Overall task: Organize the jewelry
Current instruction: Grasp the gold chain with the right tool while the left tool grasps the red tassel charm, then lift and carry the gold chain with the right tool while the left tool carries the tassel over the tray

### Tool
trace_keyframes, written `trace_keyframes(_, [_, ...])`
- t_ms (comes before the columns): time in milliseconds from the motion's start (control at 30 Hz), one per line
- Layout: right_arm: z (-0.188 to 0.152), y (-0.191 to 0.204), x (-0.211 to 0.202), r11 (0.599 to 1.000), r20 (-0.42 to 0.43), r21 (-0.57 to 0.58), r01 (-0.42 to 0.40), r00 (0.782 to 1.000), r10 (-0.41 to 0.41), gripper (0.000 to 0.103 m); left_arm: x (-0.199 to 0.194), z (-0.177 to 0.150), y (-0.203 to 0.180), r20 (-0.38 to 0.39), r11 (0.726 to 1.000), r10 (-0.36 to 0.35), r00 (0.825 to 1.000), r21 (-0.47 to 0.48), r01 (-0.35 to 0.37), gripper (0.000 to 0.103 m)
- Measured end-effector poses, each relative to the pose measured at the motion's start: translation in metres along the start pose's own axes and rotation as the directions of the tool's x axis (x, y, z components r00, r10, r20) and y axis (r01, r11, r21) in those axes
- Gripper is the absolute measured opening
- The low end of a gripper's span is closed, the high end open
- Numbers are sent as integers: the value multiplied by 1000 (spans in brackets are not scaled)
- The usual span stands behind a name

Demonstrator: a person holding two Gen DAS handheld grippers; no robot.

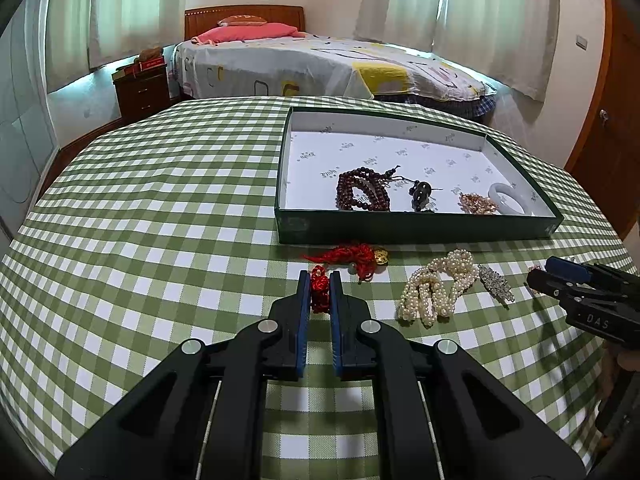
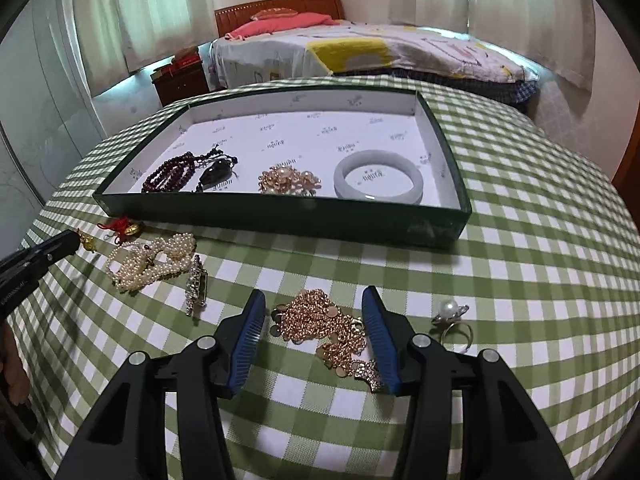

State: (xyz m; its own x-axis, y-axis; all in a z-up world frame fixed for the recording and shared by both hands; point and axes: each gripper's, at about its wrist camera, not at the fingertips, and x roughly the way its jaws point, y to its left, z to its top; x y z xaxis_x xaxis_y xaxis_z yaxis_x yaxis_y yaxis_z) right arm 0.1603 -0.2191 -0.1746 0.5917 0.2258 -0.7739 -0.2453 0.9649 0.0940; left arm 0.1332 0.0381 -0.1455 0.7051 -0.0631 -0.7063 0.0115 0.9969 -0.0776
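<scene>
The left gripper (image 1: 320, 280) was closed tightly on a small red knotted ornament (image 1: 319, 294), held between its blue pads just above the green checked tablecloth (image 1: 160, 220), in front of the dark green box (image 1: 420, 228). The rest of the red tassel piece (image 1: 356, 258) lay on the cloth near the box wall. The right gripper (image 2: 314, 312) stood about half open, with nothing gripped, its fingers on both sides of a gold chain necklace (image 2: 320, 320) heaped on the cloth. This necklace looked light, soft and loose, so I think it would slide and hang down when lifted; taking the thick middle of the heap seemed safer than one thin strand. The pearl strands (image 2: 152, 260), a crystal brooch (image 2: 196, 286) and a pearl ring (image 2: 454, 316) waited nearby, outside the box.
</scene>
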Motion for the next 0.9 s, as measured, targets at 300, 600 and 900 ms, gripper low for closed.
trace_keyframes(300, [-5,2,-4,999,11,-32,16,1000,-16,15,0,-1,-1,-2,1000,-2,1000,0,2,10])
trace_keyframes(600, [-4,4,-18,1000,63,-23,16,998,-14,11,-5,1,-7,16,1000,-8,1000,10,7,10])
trace_keyframes(900, [-2,2,-50,1000,134,-7,7,991,-6,11,-20,8,-10,50,1000,-16,999,18,15,10])
